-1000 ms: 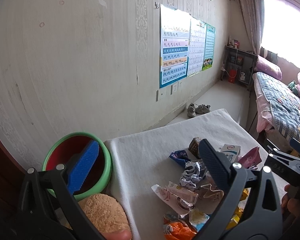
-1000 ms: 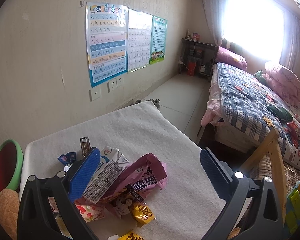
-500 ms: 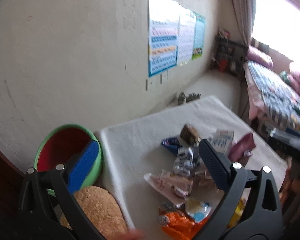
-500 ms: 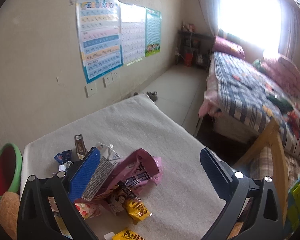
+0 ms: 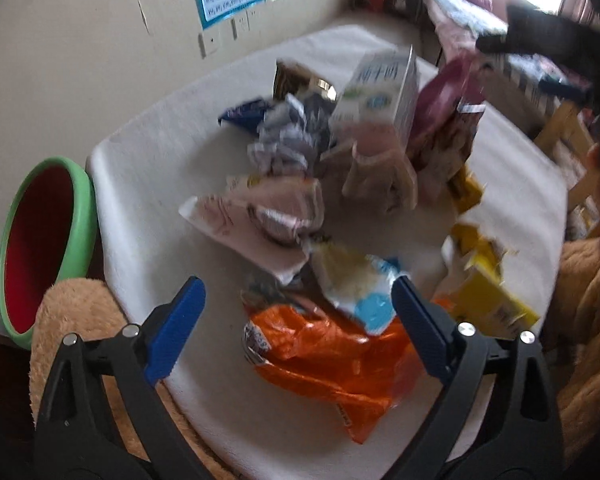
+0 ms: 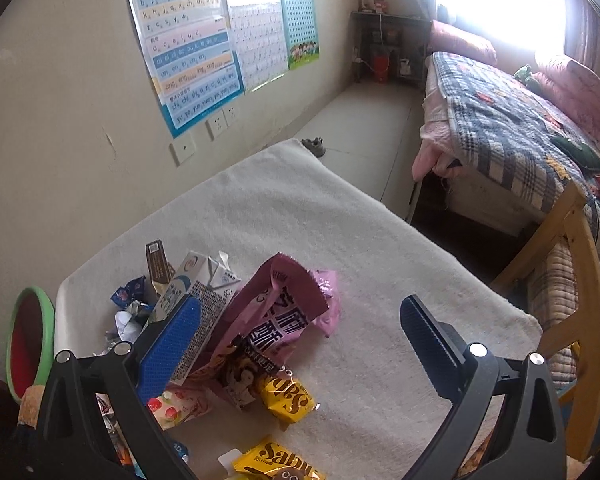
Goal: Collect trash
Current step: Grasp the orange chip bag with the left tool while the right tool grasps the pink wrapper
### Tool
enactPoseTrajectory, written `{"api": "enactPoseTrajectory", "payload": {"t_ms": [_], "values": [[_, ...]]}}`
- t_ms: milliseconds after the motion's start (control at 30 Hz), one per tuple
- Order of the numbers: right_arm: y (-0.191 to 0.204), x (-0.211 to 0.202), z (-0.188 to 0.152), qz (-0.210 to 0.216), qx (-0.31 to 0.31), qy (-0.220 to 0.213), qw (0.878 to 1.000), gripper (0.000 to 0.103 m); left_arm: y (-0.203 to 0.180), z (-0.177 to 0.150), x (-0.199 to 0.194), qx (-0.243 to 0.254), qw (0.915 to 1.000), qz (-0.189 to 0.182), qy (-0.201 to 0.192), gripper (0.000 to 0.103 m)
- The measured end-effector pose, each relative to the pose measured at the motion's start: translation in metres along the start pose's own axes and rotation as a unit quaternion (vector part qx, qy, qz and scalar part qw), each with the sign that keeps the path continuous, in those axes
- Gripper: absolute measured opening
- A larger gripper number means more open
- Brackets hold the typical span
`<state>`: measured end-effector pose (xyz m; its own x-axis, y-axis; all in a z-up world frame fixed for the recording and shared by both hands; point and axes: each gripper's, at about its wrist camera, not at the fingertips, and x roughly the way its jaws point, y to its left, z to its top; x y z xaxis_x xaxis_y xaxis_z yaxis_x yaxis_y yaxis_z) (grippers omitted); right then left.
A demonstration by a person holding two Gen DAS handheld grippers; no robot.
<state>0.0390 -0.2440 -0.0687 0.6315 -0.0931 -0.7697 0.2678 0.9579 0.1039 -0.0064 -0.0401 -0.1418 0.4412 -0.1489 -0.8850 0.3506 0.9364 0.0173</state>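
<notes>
Left claw (image 5: 298, 322), apart and closing, straddles the orange wrapper (image 5: 332, 356) at the desk's (image 5: 148, 184) near edge; right claw (image 6: 300, 336) apart; overlapping white-blue wrapper (image 5: 356, 284) may get snagged too.

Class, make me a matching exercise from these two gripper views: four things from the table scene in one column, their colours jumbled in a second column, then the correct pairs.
Things:
1. Bin beside the table
2. Crumpled bag between the left gripper's closing jaws
3. Tall snack bag beside the milk carton
4. Small "Saba" packet on the white cloth

Colours:
A. Yellow
B. Pink
C. Green rim, red inside
D. Orange

Pairs: 1-C, 2-D, 3-B, 4-A
</notes>
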Motion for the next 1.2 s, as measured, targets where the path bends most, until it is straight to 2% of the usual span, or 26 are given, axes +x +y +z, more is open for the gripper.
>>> {"api": "enactPoseTrajectory", "payload": {"t_ms": [100,133,167,200,233,267,400,433,467,667,733,833,900,933,967,1000,1033,1100,1133,1200], "values": [[0.000,0.003,0.000,0.003,0.003,0.005,1.000,0.096,0.000,-0.006,0.008,0.003,0.9998,-0.001,0.019,0.091],[-0.002,0.003,0.000,0.003,0.006,0.005,1.000,0.096,0.000,-0.007,0.011,0.006,0.9997,-0.003,0.024,0.080],[-0.003,0.002,0.001,0.005,0.009,0.006,1.000,0.096,-0.001,-0.008,0.011,0.009,0.9995,-0.011,0.028,0.064],[-0.006,0.002,0.002,0.006,0.014,0.006,1.000,0.096,0.001,-0.007,0.009,0.009,0.9994,-0.015,0.031,0.057],[-0.008,0.002,0.003,0.007,0.020,0.007,1.000,0.096,0.002,-0.007,0.007,0.008,0.9994,-0.016,0.031,0.039],[-0.011,0.002,0.004,0.009,0.027,0.008,1.000,0.096,0.003,-0.006,0.004,0.007,0.9994,-0.017,0.029,0.029],[-0.018,0.006,0.004,0.011,0.048,0.016,0.999,0.096,0.008,0.003,-0.004,0.002,0.9996,-0.026,0.013,0.024],[-0.020,0.007,0.004,0.012,0.051,0.018,0.998,0.096,0.008,0.005,-0.010,0.001,0.9997,-0.025,0.003,0.019],[-0.021,0.008,0.003,0.015,0.055,0.021,0.998,0.096,0.007,0.007,-0.014,0.001,0.9996,-0.026,-0.004,0.000],[-0.023,0.014,0.001,0.027,0.066,0.036,0.997,0.096,0.019,0.021,-0.049,-0.024,0.9973,-0.028,-0.064,0.000],[-0.025,0.019,0.000,0.031,0.074,0.042,0.996,0.096,0.023,0.025,-0.054,-0.028,0.9967,-0.032,-0.069,0.000],[-0.032,0.029,0.001,0.062,0.103,0.048,0.992,0.096,0.029,0.028,-0.055,-0.045,0.9960,-0.042,-0.064,0.002],[-0.037,0.041,0.005,0.089,0.130,0.050,0.986,0.096,0.031,0.025,-0.049,-0.052,0.9960,-0.050,-0.053,0.016],[-0.038,0.048,0.007,0.097,0.140,0.056,0.984,0.096,0.032,0.023,-0.048,-0.056,0.9960,-0.051,-0.046,0.029],[-0.039,0.058,0.007,0.109,0.149,0.067,0.981,0.096,0.033,0.021,-0.047,-0.060,0.9959,-0.053,-0.043,0.037],[-0.039,0.068,0.006,0.120,0.158,0.080,0.977,0.096,0.033,0.019,-0.046,-0.061,0.9959,-0.053,-0.040,0.040],[-0.038,0.075,0.005,0.130,0.164,0.091,0.974,0.091,0.033,0.015,-0.047,-0.059,0.9961,-0.052,-0.039,0.047],[-0.035,0.089,0.000,0.160,0.178,0.113,0.964,0.069,0.033,0.008,-0.051,-0.057,0.9966,-0.048,-0.036,0.058],[-0.034,0.091,-0.002,0.172,0.183,0.118,0.961,0.049,0.034,0.004,-0.051,-0.058,0.9967,-0.047,-0.032,0.063],[-0.032,0.086,-0.001,0.186,0.185,0.108,0.959,0.049,0.035,-0.003,-0.049,-0.061,0.9967,-0.051,-0.019,0.064]]}}
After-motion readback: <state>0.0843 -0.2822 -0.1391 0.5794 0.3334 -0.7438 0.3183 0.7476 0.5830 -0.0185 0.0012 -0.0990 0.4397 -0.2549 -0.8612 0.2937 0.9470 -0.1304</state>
